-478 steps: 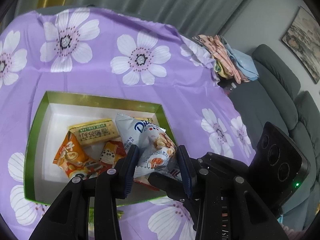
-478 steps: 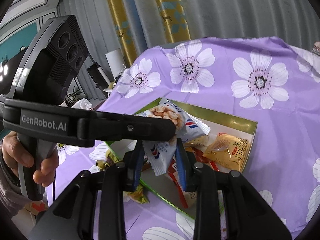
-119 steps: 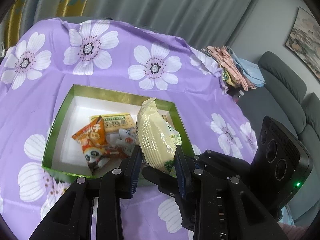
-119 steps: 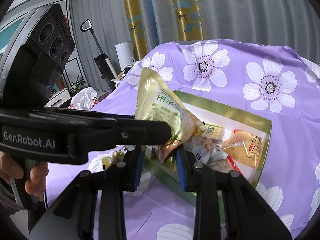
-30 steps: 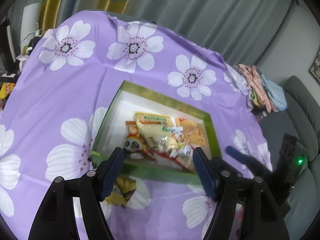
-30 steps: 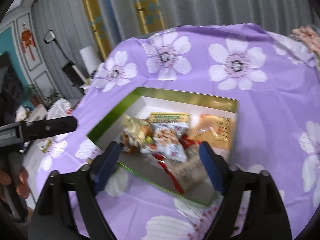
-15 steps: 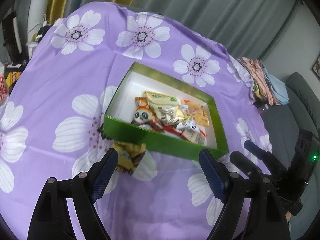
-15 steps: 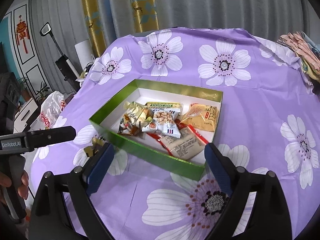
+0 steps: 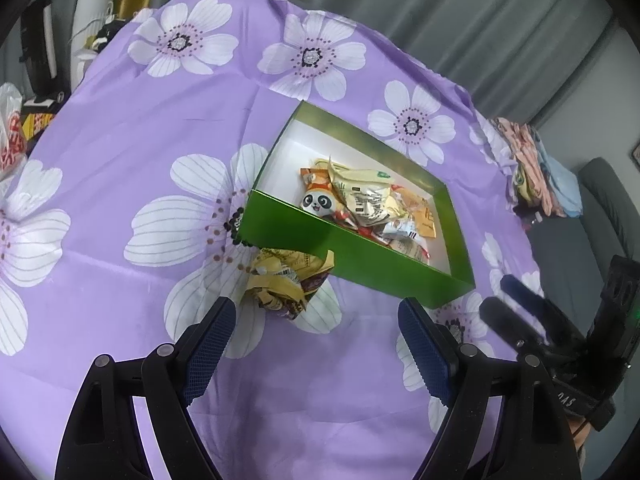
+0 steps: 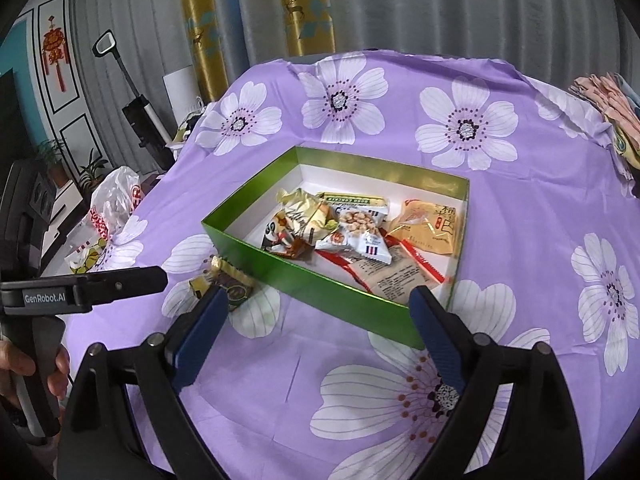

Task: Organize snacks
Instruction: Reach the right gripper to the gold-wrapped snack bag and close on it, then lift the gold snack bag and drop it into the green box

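Observation:
A green box (image 9: pixel 360 264) (image 10: pixel 320 280) sits on the purple cloth with several snack packets inside, among them a panda packet (image 9: pixel 318 202), a nut packet (image 10: pixel 362 228) and an orange packet (image 10: pixel 432 226). One crumpled yellow-brown packet (image 9: pixel 286 280) (image 10: pixel 224 280) lies on the cloth outside the box, against its near wall. My left gripper (image 9: pixel 316 320) hangs open just short of that loose packet, with nothing between its fingers. My right gripper (image 10: pixel 318 300) is open in front of the box's near wall, also empty.
Folded clothes (image 9: pixel 532 168) lie at the table's far right edge, with a grey sofa (image 9: pixel 600 208) beyond. A plastic bag (image 10: pixel 112 208) sits past the left edge. Flowered cloth (image 10: pixel 280 380) covers the table around the box.
Both grippers have drawn back from the box and their jaws stand a little wider. In the left wrist view the loose packet now lies closer, between the fingertips' line of sight.

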The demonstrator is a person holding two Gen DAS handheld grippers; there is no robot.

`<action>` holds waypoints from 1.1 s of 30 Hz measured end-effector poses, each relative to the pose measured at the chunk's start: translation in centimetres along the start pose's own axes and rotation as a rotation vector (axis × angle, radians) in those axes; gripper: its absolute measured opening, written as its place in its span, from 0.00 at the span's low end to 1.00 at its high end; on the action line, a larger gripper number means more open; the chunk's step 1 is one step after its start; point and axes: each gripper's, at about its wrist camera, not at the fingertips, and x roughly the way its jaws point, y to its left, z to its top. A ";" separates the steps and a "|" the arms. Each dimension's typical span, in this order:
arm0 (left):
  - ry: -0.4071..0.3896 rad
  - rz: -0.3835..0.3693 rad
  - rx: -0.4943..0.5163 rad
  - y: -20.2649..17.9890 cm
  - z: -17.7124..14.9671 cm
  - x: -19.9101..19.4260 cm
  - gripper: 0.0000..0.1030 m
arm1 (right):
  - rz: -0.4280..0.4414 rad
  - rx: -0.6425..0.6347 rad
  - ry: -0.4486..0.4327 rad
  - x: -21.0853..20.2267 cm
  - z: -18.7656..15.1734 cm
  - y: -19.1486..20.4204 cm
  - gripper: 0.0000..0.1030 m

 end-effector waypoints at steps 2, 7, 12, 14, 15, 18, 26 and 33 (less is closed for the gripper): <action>-0.014 -0.025 -0.017 0.5 0.0 0.0 0.81 | 0.025 -0.009 0.009 0.4 -0.2 0.6 0.90; -0.030 -0.092 -0.029 2.1 0.6 1.7 0.81 | 0.190 -0.029 0.073 3.3 -1.7 2.6 0.90; 0.024 -0.108 -0.063 3.7 1.6 4.9 0.81 | 0.279 -0.034 0.163 8.6 -2.9 4.7 0.89; 0.045 -0.137 -0.078 4.1 2.1 6.1 0.81 | 0.288 -0.044 0.168 10.3 -2.5 5.5 0.88; 0.051 -0.158 -0.074 4.1 2.3 6.5 0.81 | 0.298 -0.047 0.168 11.0 -2.3 5.9 0.88; 0.086 -0.140 -0.048 3.8 2.6 7.9 0.80 | 0.339 -0.044 0.201 13.3 -1.9 6.8 0.64; 0.126 -0.108 -0.038 4.4 1.7 8.4 0.54 | 0.330 -0.075 0.175 13.5 -1.7 7.9 0.42; 0.060 -0.124 0.008 2.6 1.6 4.2 0.51 | 0.319 -0.128 0.079 9.2 -0.3 8.4 0.36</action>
